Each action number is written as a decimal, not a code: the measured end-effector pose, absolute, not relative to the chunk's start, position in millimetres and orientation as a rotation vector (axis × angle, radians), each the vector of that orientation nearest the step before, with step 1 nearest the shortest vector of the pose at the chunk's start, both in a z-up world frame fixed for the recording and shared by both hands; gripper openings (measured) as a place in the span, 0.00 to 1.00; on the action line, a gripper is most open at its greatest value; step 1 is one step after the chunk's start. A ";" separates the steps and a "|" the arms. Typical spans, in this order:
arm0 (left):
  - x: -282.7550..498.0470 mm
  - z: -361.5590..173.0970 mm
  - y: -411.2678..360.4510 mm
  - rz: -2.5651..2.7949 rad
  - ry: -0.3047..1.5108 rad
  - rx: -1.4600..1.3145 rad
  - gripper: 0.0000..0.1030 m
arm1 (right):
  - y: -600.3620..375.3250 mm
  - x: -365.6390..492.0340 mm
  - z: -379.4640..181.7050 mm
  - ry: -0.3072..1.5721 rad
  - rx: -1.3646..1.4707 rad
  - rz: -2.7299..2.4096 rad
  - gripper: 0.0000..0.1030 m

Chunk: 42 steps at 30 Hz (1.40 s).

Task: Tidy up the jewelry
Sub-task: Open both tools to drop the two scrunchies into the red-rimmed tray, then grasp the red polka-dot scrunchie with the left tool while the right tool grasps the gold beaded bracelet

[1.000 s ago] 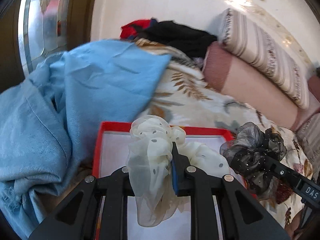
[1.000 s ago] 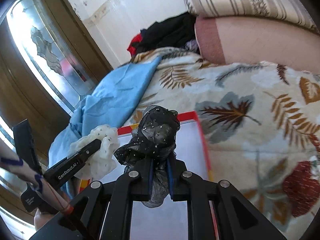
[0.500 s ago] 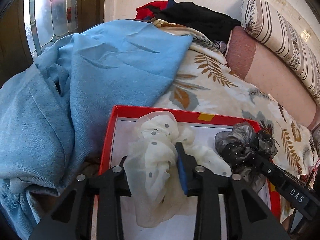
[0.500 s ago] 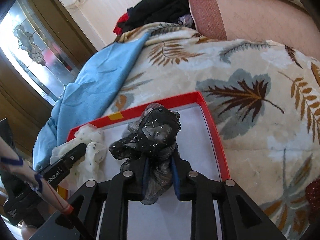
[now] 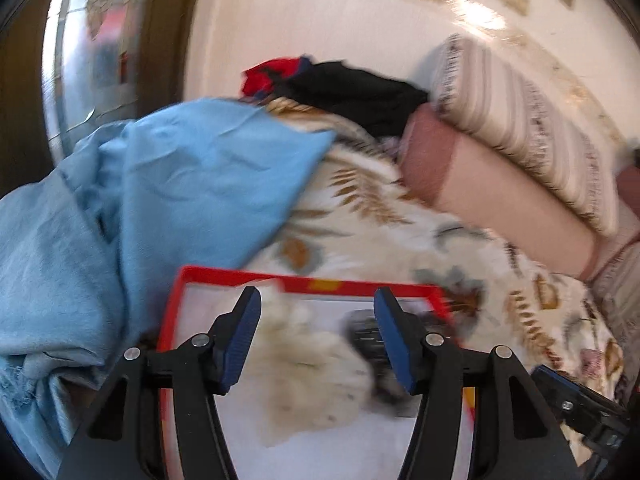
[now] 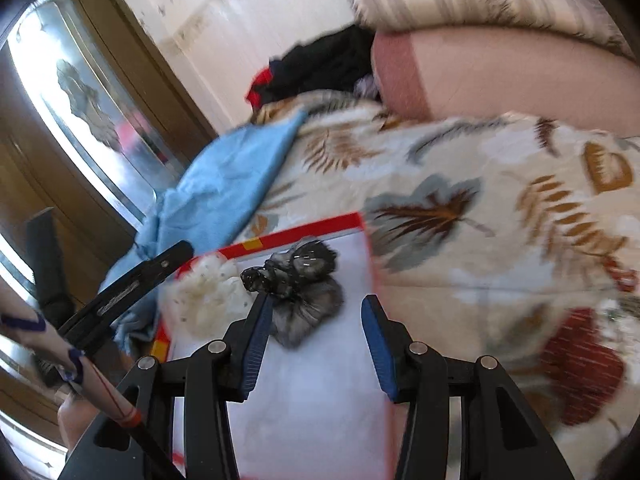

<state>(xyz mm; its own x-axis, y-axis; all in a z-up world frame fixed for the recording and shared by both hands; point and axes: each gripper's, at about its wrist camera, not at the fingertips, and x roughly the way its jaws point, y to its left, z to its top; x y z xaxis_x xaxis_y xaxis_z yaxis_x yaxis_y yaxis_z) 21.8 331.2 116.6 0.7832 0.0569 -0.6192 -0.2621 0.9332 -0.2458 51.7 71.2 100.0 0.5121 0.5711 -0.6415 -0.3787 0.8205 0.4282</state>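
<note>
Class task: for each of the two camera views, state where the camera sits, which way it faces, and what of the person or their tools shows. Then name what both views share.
Left wrist: on the left hand-held gripper, facing forward over the red tray toward pillows; its open jaws show.
Right wrist: on the right hand-held gripper, facing the tray and floral bedspread; open jaws and patterned sleeve show.
Shared: cream scrunchie, black scrunchie.

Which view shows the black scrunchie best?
Right wrist. The black scrunchie lies in the red-rimmed box, fairly sharp, between the open right gripper fingers. The left wrist view shows only a motion-blurred dark smear behind its right finger.
</note>
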 end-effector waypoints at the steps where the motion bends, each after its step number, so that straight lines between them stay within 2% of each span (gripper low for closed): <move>1: 21.2 119.7 323.7 0.162 0.642 -0.322 0.56 | 55.3 44.2 105.4 0.841 0.255 0.573 0.49; 5: 16.7 129.9 280.5 0.078 0.601 -0.263 0.58 | -22.2 14.3 118.8 0.744 0.296 0.488 0.49; 9: 11.0 133.1 239.0 -0.007 0.600 -0.225 0.59 | -104.6 5.5 105.4 0.700 0.351 0.319 0.49; 15: 11.6 121.5 190.3 -0.123 0.658 -0.179 0.59 | -188.7 19.9 71.8 0.761 0.531 0.151 0.49; 25: 11.6 96.6 133.6 -0.283 0.775 -0.156 0.59 | -235.1 16.6 83.5 0.709 0.607 0.105 0.49; 28: 8.4 92.3 115.1 -0.343 0.820 -0.204 0.64 | -244.3 13.1 88.4 0.691 0.616 0.088 0.49; 33: 18.8 85.8 80.3 -0.402 0.918 -0.335 0.66 | -255.5 8.8 92.4 0.675 0.643 0.092 0.49; 38: 46.8 77.6 34.2 -0.355 0.963 -0.297 0.69 | -262.7 5.1 99.0 0.653 0.634 0.099 0.49; 41: 63.9 58.6 12.0 -0.291 0.991 -0.225 0.69 | -264.3 4.7 102.3 0.646 0.600 0.095 0.49; 42: 68.2 50.9 7.9 -0.264 1.006 -0.193 0.62 | -264.2 4.9 102.8 0.645 0.594 0.097 0.49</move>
<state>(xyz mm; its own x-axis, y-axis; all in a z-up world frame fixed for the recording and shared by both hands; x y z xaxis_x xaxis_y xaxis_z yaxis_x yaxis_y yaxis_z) 68.2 7.9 50.9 0.5074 -0.3061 -0.8055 0.1293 0.9513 -0.2800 4.9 -264.2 102.8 0.8010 0.2640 -0.5374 0.0950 0.8301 0.5494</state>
